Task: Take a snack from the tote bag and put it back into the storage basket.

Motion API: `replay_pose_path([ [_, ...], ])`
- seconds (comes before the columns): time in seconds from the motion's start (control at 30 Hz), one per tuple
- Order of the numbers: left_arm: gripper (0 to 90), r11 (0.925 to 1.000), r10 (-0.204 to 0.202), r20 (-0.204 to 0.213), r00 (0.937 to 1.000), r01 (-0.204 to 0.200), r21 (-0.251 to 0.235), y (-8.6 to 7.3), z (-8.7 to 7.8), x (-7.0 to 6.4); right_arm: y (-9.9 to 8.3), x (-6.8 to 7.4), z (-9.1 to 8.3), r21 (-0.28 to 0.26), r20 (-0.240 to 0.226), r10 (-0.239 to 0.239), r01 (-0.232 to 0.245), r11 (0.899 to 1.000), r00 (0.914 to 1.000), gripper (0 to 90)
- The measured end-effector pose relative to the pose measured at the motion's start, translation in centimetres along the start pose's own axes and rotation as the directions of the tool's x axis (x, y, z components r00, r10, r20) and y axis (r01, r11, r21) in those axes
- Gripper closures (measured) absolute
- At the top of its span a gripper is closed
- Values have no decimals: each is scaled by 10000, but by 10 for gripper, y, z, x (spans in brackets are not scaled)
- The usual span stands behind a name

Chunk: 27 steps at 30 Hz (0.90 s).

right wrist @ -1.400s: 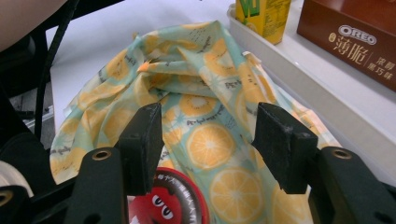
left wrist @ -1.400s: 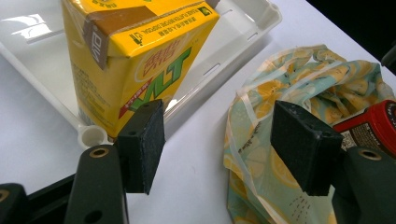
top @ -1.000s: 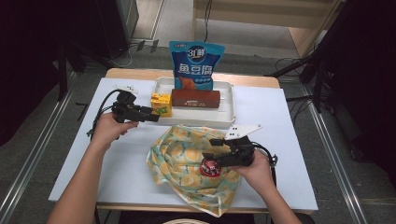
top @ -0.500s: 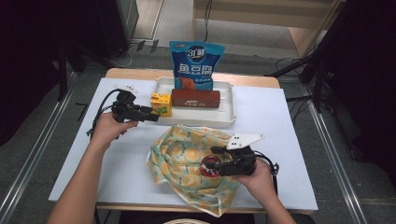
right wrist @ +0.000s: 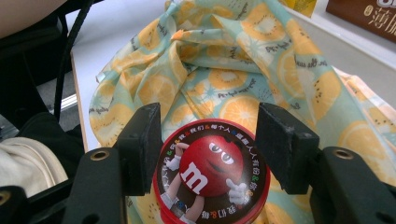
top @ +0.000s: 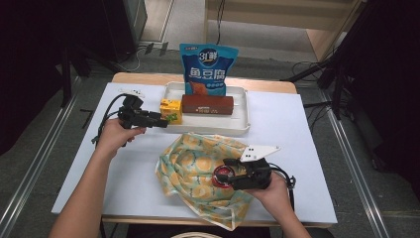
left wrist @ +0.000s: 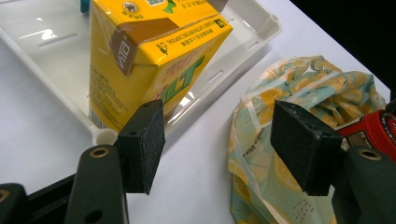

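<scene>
Inside tray [top: 241, 115]: yellow carton [top: 171, 110], brown box [top: 207, 104].

two grippers are in use: the left gripper [top: 163, 120] and the right gripper [top: 224, 174]. one white tray [top: 240, 126] sits on the one table [top: 297, 124]. there is one yellow juice carton [top: 170, 110], one brown box [top: 207, 104] and one blue snack bag [top: 208, 67]. one fruit-print cloth bag [top: 195, 161] lies on the table, and there is one red candy tin [right wrist: 210, 179]. two hands hold the grippers.
</scene>
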<state>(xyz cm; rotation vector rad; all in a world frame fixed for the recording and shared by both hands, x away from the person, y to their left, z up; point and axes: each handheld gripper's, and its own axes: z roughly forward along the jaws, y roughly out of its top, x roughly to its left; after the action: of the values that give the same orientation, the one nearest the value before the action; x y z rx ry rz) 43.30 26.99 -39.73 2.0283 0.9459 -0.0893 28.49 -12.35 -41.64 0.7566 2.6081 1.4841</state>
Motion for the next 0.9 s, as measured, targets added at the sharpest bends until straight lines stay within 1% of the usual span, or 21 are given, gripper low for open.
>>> replay_pose_path([
  [0.03, 358, 10000, 20, -37, 10000, -20, 5, 0, 0, 0, -1, 0, 0, -5, -22, -12, 12, 10000, 10000, 428],
  [0.17, 358, 9999, 49, 36, 10000, -48, -100, 1, -1, -1, -2, 1, 1, 37, -25, -122, 122, 9999, 9999, 428],
  [0.37, 358, 10000, 27, 25, 10000, -27, -87, 1, -2, 0, -1, 2, 1, 36, -62, -96, 96, 9999, 9999, 427],
  [0.43, 358, 9999, 58, 49, 10000, -57, -131, 1, -3, 0, -1, 2, 1, -16, -173, -51, 50, 10000, 9998, 427],
  [0.57, 358, 9998, 47, 17, 10000, -47, -196, 1, -4, -1, -2, 3, 2, 6, -137, -159, 160, 9999, 9998, 428],
  [0.67, 358, 9998, 56, 11, 10000, -55, -174, 2, -4, -1, -2, 4, 3, 74, -165, -109, 110, 9999, 9998, 428],
  [0.73, 358, 9998, 61, 15, 10000, -61, -169, 2, -4, -1, -3, 5, 4, 14, -199, -114, 115, 9999, 9997, 427],
  [0.8, 358, 9999, 56, 9, 10000, -56, -144, 2, -3, -1, -4, 5, 4, -59, -137, -163, 162, 9999, 9998, 417],
  [0.83, 358, 9999, 79, -2, 10000, -79, -116, 2, -3, -1, -5, 6, 4, -72, -113, -175, 174, 9998, 9998, 396],
  [0.9, 358, 9999, 88, -2, 10000, -88, -122, 2, -4, -1, -6, 6, 3, -90, 96, -246, 247, 9997, 9997, 369],
])
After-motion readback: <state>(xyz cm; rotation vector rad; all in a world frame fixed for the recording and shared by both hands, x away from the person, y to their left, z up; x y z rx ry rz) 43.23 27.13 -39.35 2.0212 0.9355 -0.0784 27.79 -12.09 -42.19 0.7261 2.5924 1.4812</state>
